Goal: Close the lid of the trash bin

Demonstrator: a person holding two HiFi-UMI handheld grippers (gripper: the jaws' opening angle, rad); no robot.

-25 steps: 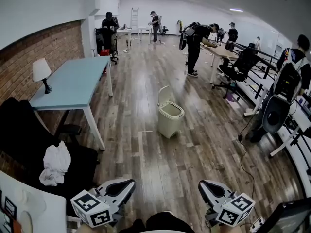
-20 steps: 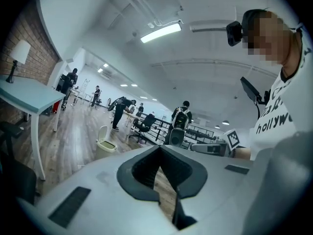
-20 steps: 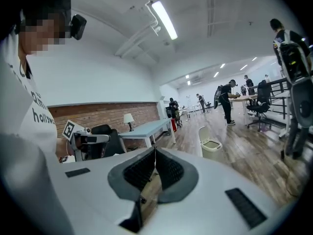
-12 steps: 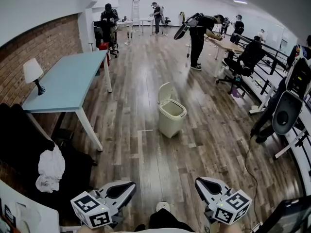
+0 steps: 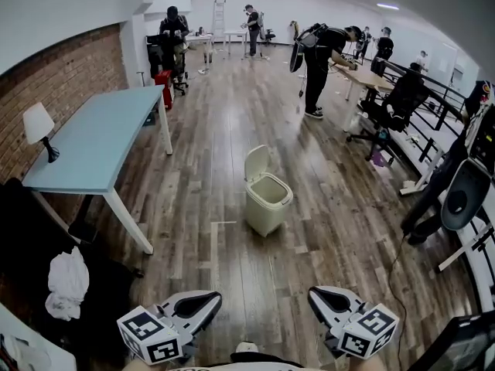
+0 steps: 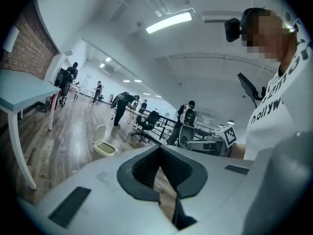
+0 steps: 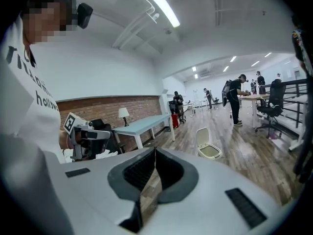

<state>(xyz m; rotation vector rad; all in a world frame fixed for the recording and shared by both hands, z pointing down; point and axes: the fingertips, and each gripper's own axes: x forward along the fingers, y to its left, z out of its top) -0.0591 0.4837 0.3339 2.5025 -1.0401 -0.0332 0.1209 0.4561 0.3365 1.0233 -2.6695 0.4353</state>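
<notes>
A cream trash bin [image 5: 267, 201] stands on the wooden floor in the middle of the head view, its lid [image 5: 257, 163] tipped up at the back so the inside shows. It appears small and far off in the left gripper view [image 6: 103, 147] and in the right gripper view [image 7: 208, 149]. My left gripper [image 5: 212, 298] and right gripper [image 5: 313, 294] sit low at the bottom edge, well short of the bin. Both are shut with nothing between the jaws, as seen along the left gripper [image 6: 159, 148] and the right gripper [image 7: 155, 151].
A light blue table [image 5: 93, 141] with a lamp [image 5: 37, 126] runs along the brick wall at left. A black seat holding a white cloth [image 5: 68, 280] is at lower left. Desks, an office chair [image 5: 394, 103], several people and grey equipment [image 5: 462, 195] line the right side.
The view has moved forward across the floor: the bin sits lower and nearer in the head view, and the table has slid back to the left. Both grippers stay low and shut.
</notes>
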